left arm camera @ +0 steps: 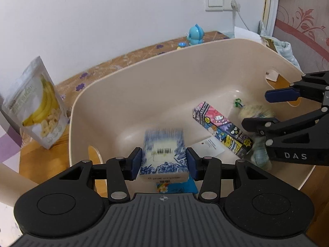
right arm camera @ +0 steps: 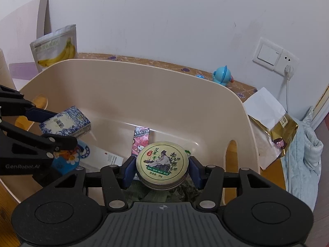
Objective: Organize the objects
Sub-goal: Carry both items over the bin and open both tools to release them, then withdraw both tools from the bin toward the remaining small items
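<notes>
Blue-patterned box (left arm camera: 163, 154) between left tool (left arm camera: 163, 161) pads

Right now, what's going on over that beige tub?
Both handheld grippers are over the beige tub, each with an item between its jaws. The left gripper has a blue-and-white patterned box; the right gripper has a round yellow tin. Neither has been set down, and whether the pads are pressing is unclear. A cartoon-print box and a white card already lie on the tub floor. A banana chip bag stands outside.
</notes>
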`<state>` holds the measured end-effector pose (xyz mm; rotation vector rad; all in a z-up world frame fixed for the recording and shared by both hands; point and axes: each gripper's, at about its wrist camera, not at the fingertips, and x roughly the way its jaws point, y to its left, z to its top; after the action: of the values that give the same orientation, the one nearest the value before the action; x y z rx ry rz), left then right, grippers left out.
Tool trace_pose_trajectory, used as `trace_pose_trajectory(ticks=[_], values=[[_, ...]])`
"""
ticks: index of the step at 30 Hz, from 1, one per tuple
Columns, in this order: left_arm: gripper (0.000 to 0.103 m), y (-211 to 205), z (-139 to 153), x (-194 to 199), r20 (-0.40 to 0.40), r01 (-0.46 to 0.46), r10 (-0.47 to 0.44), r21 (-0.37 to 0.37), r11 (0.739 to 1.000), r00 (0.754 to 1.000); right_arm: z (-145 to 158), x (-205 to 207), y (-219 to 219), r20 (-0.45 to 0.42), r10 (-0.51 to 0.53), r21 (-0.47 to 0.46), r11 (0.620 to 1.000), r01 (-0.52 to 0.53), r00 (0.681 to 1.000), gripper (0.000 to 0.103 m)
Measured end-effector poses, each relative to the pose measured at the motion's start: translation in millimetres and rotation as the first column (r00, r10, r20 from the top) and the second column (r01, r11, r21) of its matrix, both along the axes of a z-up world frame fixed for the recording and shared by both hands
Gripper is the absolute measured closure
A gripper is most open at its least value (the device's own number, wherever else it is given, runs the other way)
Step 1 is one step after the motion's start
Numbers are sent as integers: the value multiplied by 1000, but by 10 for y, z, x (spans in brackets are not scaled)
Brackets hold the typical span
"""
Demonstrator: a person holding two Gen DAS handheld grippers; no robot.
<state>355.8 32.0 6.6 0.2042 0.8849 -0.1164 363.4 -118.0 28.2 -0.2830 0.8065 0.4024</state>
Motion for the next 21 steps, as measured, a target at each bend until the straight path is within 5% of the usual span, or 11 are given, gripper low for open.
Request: trace_pose_trajectory(ticks=[4,6,10,21], values=[[40,-35,55,-34,28,-9,9,13,1000,1000,72,-58,-50,14,0,19,1000,0,1000,28],[24,-46,107,-70,57,-27,26,33,999,998,134,-112,-65,43,-10,17,1000,9,999,19],[23,-34,261,-159,114,-42,37,42,998,993,276,-222,-147,85,-17,45,999,13,996,7],[14,135,624,-474,203,-87,84,10,996,976,610,-479,-397,143,-60,130,991,42,988,0]])
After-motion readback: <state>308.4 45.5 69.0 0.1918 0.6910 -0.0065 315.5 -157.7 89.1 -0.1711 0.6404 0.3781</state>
